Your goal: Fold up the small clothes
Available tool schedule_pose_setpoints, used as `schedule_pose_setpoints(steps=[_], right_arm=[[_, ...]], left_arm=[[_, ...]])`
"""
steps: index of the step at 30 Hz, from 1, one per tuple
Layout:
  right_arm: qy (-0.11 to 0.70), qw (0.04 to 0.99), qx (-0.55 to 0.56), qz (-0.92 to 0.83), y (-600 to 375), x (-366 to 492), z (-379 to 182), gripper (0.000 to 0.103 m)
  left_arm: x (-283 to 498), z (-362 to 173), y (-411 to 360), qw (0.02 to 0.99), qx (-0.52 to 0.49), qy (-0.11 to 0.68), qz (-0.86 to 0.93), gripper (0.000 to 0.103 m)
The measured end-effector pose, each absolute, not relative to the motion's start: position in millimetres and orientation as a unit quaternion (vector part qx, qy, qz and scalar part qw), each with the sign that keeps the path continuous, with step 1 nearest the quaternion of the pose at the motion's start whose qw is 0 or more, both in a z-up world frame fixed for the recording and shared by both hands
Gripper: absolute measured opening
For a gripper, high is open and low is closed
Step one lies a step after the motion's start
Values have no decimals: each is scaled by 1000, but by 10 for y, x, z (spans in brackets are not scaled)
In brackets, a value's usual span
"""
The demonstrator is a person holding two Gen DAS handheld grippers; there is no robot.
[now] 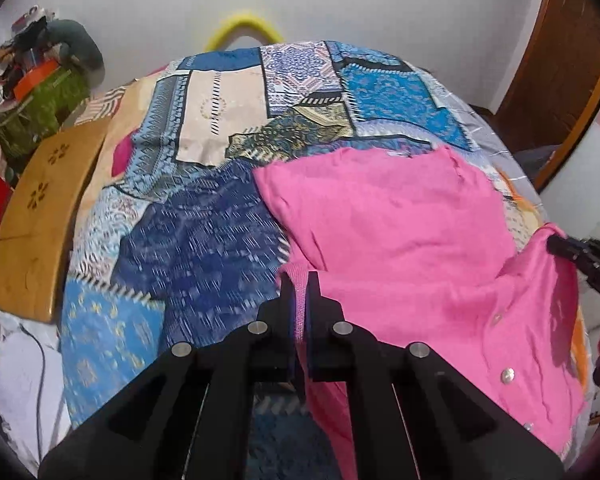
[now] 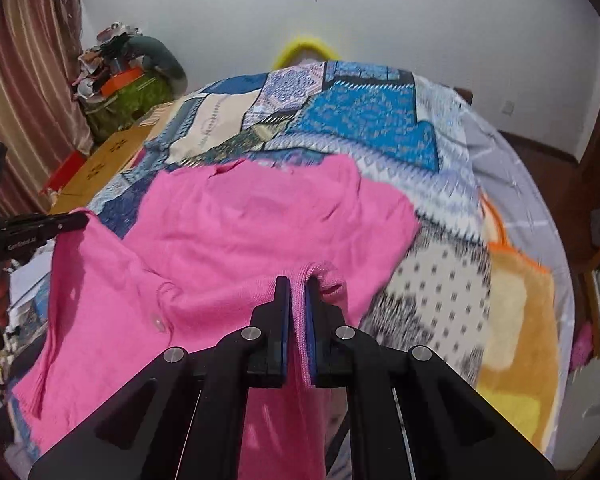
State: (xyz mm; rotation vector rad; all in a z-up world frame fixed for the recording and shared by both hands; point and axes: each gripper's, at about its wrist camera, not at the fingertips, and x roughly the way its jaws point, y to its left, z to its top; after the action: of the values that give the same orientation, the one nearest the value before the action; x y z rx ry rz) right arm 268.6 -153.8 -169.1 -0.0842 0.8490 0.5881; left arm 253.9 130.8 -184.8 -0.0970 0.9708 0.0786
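We have the pink top pinched by its near hem in both the left gripper and the right gripper, lifted off the bedspread, its folding barely begun.

Pink knit garment, matt; glossy wooden board

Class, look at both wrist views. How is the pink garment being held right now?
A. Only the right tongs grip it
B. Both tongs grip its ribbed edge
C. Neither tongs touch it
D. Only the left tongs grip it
B: the left tongs and the right tongs are each shut on the ribbed edge of the pink garment.
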Motion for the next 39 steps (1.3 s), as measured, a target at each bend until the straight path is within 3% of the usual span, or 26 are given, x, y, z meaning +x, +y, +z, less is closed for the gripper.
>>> schedule_pose_setpoints(steps=[11, 15, 16, 18, 20, 23, 29, 34, 39], right_arm=[[453, 853, -34, 257, -1501, 3108, -2062, 7], [471, 845, -34, 252, -1544, 3087, -2141, 15], [475, 843, -35, 250, -1557, 3075, -2143, 22], [479, 842, -33, 247, -1598, 3047, -2120, 32], [481, 841, -31, 245, -1641, 2990, -2072, 46], [481, 841, -30, 244, -1691, 2874, -1987, 57], [483, 839, -27, 250, -1798, 2599, -1830, 59], [484, 838, -29, 251, -1898, 2361, -1804, 69], [494, 832, -29, 249, -2005, 2172, -1860, 69]], left_arm=[[2922, -2368, 1488, 850, -56, 520, 61, 3], [2888, -2381, 1480, 847, -39, 526, 70, 19], [2882, -2368, 1480, 846, -37, 527, 73, 22], [2851, -2317, 1478, 846, -35, 527, 76, 41], [2794, -2236, 1469, 849, -36, 521, 76, 52], [2657, -2075, 1402, 856, -37, 511, 68, 62], [2408, -1911, 1190, 854, -38, 517, 45, 85], [2223, -1944, 942, 843, -38, 536, 25, 86], [2043, -2019, 715, 836, -32, 548, 6, 86]])
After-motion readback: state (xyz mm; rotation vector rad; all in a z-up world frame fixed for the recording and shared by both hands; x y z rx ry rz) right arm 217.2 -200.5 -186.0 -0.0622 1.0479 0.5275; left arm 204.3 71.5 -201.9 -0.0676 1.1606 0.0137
